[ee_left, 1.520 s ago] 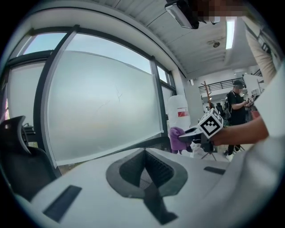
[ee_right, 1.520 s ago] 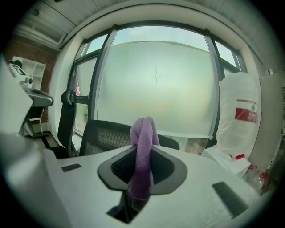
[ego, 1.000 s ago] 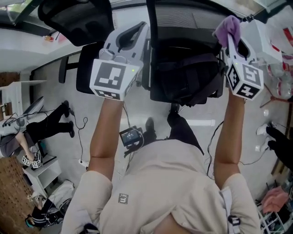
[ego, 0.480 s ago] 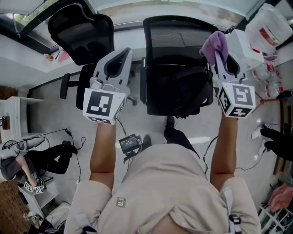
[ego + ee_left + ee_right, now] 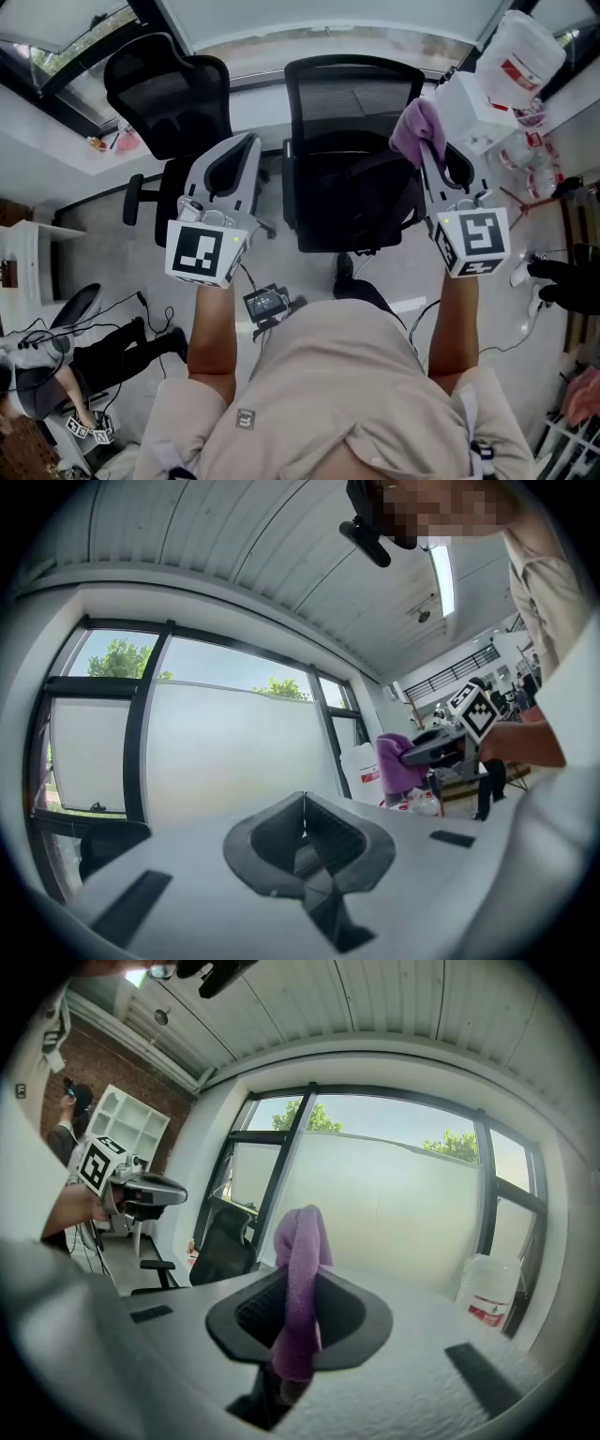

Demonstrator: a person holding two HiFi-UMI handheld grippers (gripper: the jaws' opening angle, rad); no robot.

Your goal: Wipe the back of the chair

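A black mesh-backed office chair (image 5: 352, 141) stands straight ahead in the head view, its back toward the window. My right gripper (image 5: 424, 141) is at the chair's right side, shut on a purple cloth (image 5: 417, 127) that sticks up out of the jaws. In the right gripper view the purple cloth (image 5: 300, 1279) is pinched between the jaws and hangs over them. My left gripper (image 5: 246, 148) is at the chair's left side, shut with nothing in it. In the left gripper view its jaws meet at my left gripper (image 5: 302, 803), and the cloth (image 5: 394, 766) shows at the right.
A second black chair (image 5: 173, 89) stands to the left by the window sill. White plastic jugs (image 5: 520, 56) sit at the back right. A small device with cables (image 5: 267, 302) lies on the floor. A person in black (image 5: 94, 347) is at the lower left.
Both grippers sit lower in the head view, and more of the chair's back shows above them. The cloth stays in the right gripper.
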